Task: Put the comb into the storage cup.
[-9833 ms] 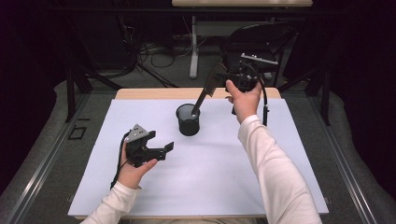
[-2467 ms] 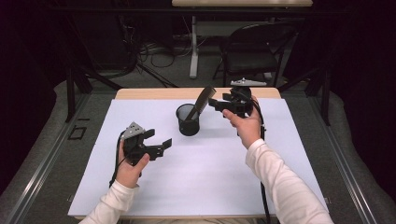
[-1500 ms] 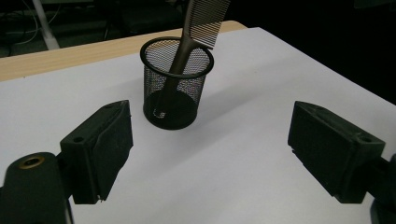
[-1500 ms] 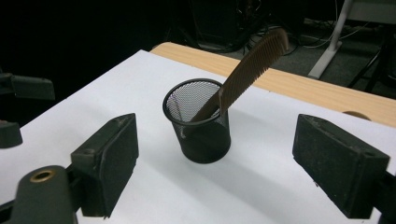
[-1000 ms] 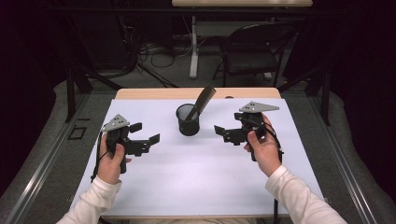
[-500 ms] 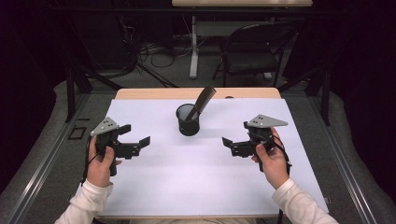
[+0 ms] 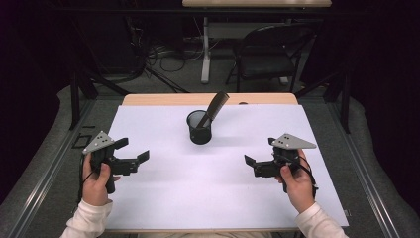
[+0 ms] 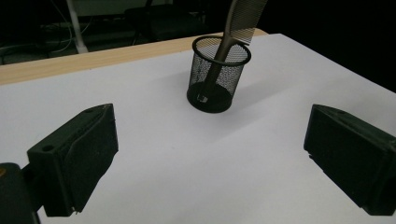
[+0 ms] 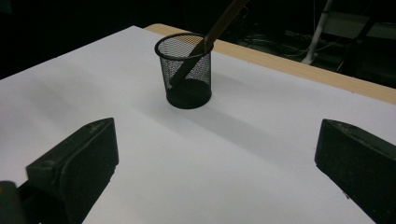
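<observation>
Folding chair (image 7: pixel 270 54) behind white table (image 7: pixel 163 198)

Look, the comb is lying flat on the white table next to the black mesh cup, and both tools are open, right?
Not quite. The comb stands tilted inside the black mesh cup, handle down, not flat on the table. The left gripper view shows it best. Both the left tool and right tool are open.
</observation>
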A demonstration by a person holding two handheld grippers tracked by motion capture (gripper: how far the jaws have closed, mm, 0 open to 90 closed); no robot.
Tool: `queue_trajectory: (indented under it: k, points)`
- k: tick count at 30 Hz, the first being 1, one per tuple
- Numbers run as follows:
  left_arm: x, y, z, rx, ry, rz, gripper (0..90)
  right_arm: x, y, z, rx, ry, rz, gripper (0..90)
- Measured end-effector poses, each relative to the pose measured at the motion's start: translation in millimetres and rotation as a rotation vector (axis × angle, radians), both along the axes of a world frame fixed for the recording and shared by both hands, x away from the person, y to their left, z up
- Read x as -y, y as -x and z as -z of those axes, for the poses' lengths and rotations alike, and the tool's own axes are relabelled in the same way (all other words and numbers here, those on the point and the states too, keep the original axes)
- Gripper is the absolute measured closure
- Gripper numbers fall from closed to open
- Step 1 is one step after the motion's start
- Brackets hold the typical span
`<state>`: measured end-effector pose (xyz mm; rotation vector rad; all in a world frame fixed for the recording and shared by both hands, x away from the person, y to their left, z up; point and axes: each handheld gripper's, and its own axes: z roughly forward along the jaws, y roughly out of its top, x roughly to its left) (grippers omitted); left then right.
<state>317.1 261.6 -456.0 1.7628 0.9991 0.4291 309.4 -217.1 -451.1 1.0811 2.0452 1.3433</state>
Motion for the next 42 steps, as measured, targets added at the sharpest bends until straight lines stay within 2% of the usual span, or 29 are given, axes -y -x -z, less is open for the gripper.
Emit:
queue_trajectory:
  k: [3, 9, 12, 17, 23, 32, 42]
  points:
    - [-4.5, 3.3, 4.3, 0.006, 0.005, -0.007, 3.1, 4.4, 4.0, 4.7, 0.001, 0.004, 0.018, 0.0]
    - [-13.9, 9.8, 11.7, 0.016, 0.024, -0.021, 3.1, 12.5, 10.6, 16.0, 0.027, 0.042, 0.055, 0.0]
    - [-17.7, 12.0, 15.9, 0.011, 0.015, -0.023, 3.1, 16.5, 13.3, 21.8, 0.031, 0.049, 0.069, 0.0]
    - [-22.8, 16.0, 21.2, 0.01, 0.014, -0.028, 3.1, 22.9, 17.7, 31.0, 0.013, 0.042, 0.089, 0.0]
    - [-27.2, 19.4, 28.5, 0.006, 0.015, -0.035, 3.1, 32.3, 23.8, 40.2, 0.018, 0.05, 0.119, 0.0]
    - [-29.8, 20.3, 36.4, 0.005, 0.022, -0.039, 3.1, 43.6, 27.4, 59.5, -0.024, 0.035, 0.157, 0.0]
    - [-32.2, 20.3, 43.6, 0.005, 0.03, -0.043, 3.1, 50.8, 25.5, 68.2, -0.018, 0.024, 0.18, 0.0]
